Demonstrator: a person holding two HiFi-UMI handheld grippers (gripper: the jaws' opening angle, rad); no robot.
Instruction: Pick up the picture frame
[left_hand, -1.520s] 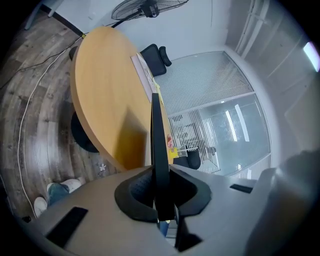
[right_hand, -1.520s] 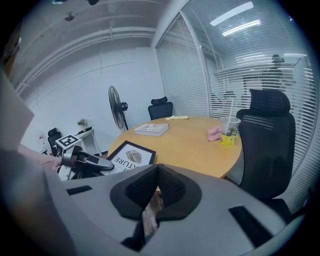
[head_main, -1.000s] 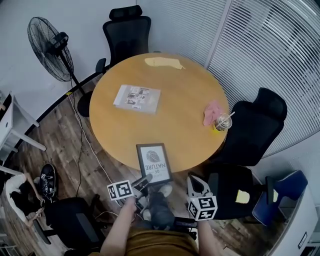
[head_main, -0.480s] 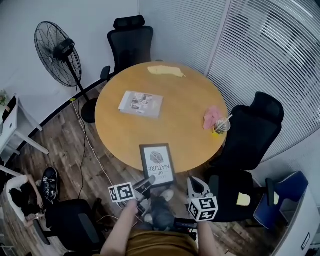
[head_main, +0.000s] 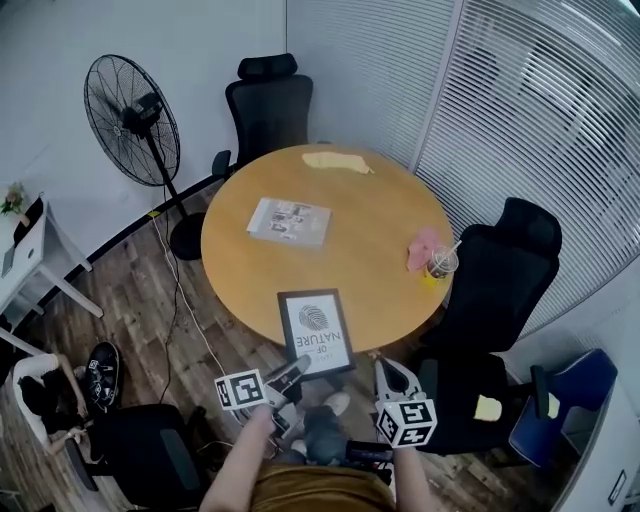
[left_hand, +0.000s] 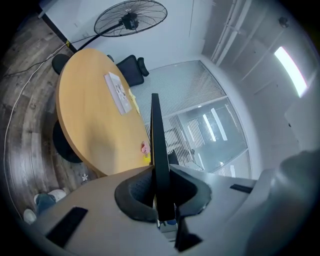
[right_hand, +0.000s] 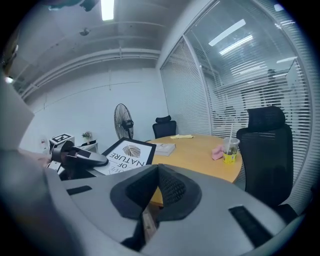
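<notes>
The picture frame (head_main: 315, 333), black-edged with a leaf print and the word NATURE, hangs over the near edge of the round wooden table (head_main: 350, 250). My left gripper (head_main: 295, 368) is shut on the frame's near lower corner. In the left gripper view the frame (left_hand: 155, 145) stands edge-on between the pads of the left gripper (left_hand: 161, 189). My right gripper (head_main: 388, 376) is to the right of the frame, apart from it, holding nothing. In the right gripper view its jaws (right_hand: 157, 186) are together, and the frame (right_hand: 126, 154) and left gripper (right_hand: 82, 158) show at left.
On the table lie a booklet (head_main: 289, 221), a yellow cloth (head_main: 335, 160), a pink cloth (head_main: 424, 246) and a cup with a straw (head_main: 440, 263). Black office chairs (head_main: 268, 108) (head_main: 505, 275) ring the table. A standing fan (head_main: 133, 108) is at left, with cables on the floor.
The left gripper has lifted with the frame in it. The right gripper has also risen a little. Both stay shut.
</notes>
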